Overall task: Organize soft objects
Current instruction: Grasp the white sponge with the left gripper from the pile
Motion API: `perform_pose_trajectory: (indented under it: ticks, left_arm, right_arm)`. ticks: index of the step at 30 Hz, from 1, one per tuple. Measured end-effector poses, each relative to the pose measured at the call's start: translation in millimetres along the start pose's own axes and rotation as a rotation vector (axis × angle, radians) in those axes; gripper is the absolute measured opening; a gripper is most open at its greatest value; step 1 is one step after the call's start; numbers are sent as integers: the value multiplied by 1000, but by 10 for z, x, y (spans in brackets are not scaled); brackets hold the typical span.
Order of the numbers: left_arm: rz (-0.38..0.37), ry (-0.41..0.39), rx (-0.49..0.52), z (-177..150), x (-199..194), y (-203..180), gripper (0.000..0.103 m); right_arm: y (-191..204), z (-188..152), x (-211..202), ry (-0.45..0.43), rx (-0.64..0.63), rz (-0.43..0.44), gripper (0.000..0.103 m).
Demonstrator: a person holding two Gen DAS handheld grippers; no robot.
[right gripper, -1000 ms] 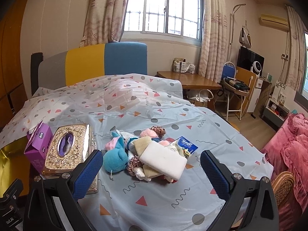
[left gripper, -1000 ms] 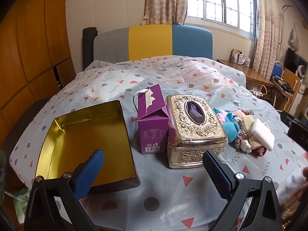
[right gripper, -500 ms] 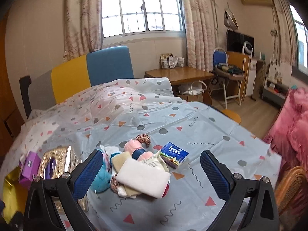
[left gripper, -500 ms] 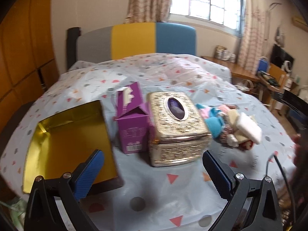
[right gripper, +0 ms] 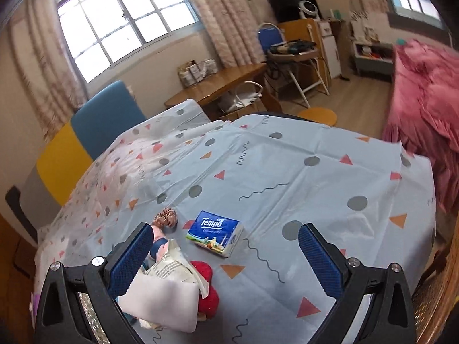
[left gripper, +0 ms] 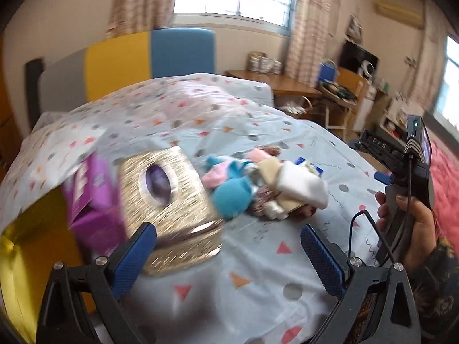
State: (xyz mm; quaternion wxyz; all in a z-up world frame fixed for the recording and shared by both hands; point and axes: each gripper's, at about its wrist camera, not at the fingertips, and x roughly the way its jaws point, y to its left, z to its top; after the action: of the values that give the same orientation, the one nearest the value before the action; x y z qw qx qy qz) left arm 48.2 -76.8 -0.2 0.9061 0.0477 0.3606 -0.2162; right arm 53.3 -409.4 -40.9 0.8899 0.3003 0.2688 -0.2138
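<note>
A pile of soft things [left gripper: 258, 183] lies mid-table: a teal sock [left gripper: 232, 195], pink pieces, a white folded cloth [left gripper: 304, 186] and a brown scrunchie. My left gripper [left gripper: 228, 258] hovers open in front of the pile, nothing between its fingers. The right wrist view shows the white cloth [right gripper: 160, 301], a red soft item [right gripper: 206, 286], a scrunchie [right gripper: 166, 218] and a blue Tempo tissue pack [right gripper: 215, 233]. My right gripper [right gripper: 225, 258] is open above the table just before the tissue pack. A hand holds the right gripper's handle [left gripper: 401, 206].
An ornate gold tissue box [left gripper: 166, 200], a purple carton [left gripper: 91, 200] and an open yellow-lined tin [left gripper: 31, 258] stand left of the pile. The patterned tablecloth [right gripper: 287, 177] covers the table. A pink bedspread [right gripper: 424, 114], desk and chairs lie beyond the table's right edge.
Both grippers have swung to the right. The left view now centres on the soft pile, with motion blur. The right view has moved past the pile toward the tissue pack.
</note>
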Motion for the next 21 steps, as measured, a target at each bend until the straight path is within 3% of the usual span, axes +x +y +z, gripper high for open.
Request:
perform_pose_trajectory:
  ticks: [2, 5, 7, 9, 14, 16, 18, 21]
  left_arm:
    - [-47, 36, 37, 121, 171, -172, 96]
    - [-173, 130, -8, 253, 481, -350, 85]
    - [-204, 179, -16, 329, 691, -514, 71]
    - [-223, 194, -14, 379, 801, -641, 67]
    - [-245, 257, -78, 449, 1086, -762, 70]
    - [-251, 291, -139, 479, 1230, -724, 76]
    - [-234, 332, -216, 498, 1388, -666, 82]
    - [-192, 393, -338, 543, 1560, -602, 82]
  right_arm:
    - [-80, 10, 31, 22, 45, 14, 103]
    - [-132, 2, 93, 61, 82, 36, 103]
    - [-132, -3, 105, 74, 85, 49, 103]
    - [-136, -17, 137, 91, 93, 52, 103]
    - [-246, -88, 366, 230, 201, 168, 103]
    - [-279, -124, 442, 274, 250, 222, 103]
    - [-315, -150, 462, 291, 290, 250, 103]
    - [-342, -149, 446, 284, 308, 245, 103]
